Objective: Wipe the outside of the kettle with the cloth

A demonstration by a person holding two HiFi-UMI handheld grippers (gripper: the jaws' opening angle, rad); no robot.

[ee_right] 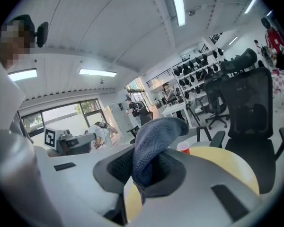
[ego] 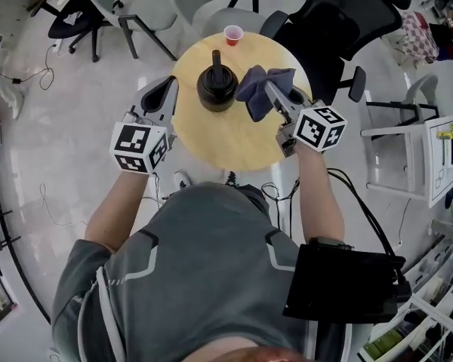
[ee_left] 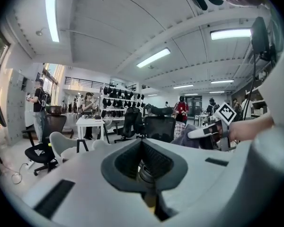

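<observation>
A black kettle [ego: 217, 87] stands upright on the round yellow table [ego: 226, 138], left of centre. My right gripper [ego: 272, 89] is shut on a blue-grey cloth [ego: 257, 89], which hangs just right of the kettle, close to its side. In the right gripper view the cloth [ee_right: 154, 141] bulges up out of the jaws of the right gripper [ee_right: 144, 176]. My left gripper [ego: 167, 89] hovers off the table's left edge, left of the kettle, with its jaws together and nothing in them. The left gripper view shows its jaws [ee_left: 144, 171] shut, and no kettle.
A red cup [ego: 233, 34] sits at the table's far edge, behind the kettle. Office chairs [ego: 340, 21] ring the far side of the table. A white side table [ego: 430, 161] stands to the right. Cables trail on the floor at the left.
</observation>
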